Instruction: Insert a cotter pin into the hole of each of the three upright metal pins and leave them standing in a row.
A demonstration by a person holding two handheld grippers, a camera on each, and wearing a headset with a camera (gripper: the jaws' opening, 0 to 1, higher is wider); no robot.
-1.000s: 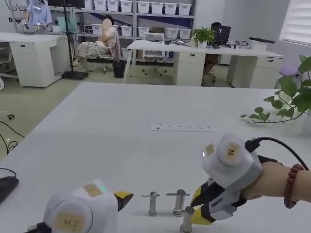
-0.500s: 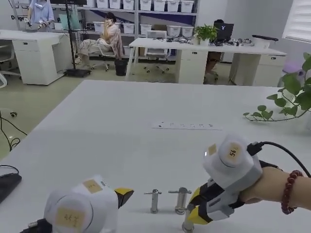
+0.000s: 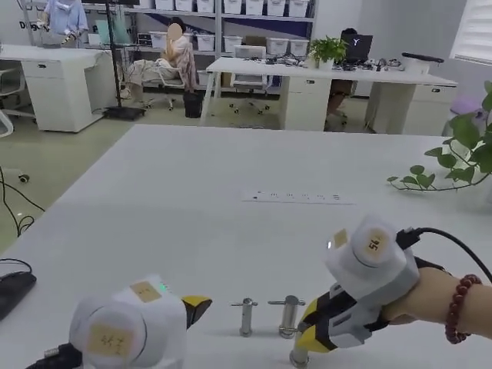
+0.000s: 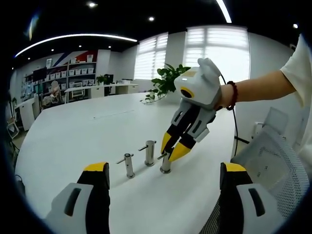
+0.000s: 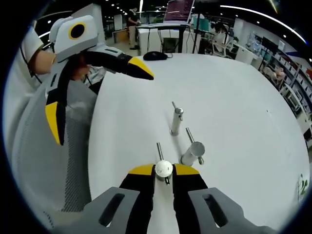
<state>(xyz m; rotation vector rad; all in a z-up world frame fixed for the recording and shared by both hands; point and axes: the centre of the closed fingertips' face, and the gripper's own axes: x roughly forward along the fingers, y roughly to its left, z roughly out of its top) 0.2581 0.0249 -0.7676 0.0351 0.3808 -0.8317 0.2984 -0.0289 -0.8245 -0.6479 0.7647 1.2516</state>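
The head view looks from above and behind, forward and down over the table (image 3: 231, 177) to the office (image 3: 254, 54) beyond. The pins (image 3: 246, 317) sit at its bottom edge, fairly near. The left gripper view sits low over the table at the person's left. It faces along the row toward the right gripper (image 4: 170, 152) and the windows (image 4: 214, 53), with the pins at middle range. The right gripper view faces the opposite way, toward the left gripper (image 5: 104, 109), and looks steeply down from very close on the nearest pin (image 5: 164, 169) between its own jaws. All three views share the row of pins; the two gripper views face each other across it.
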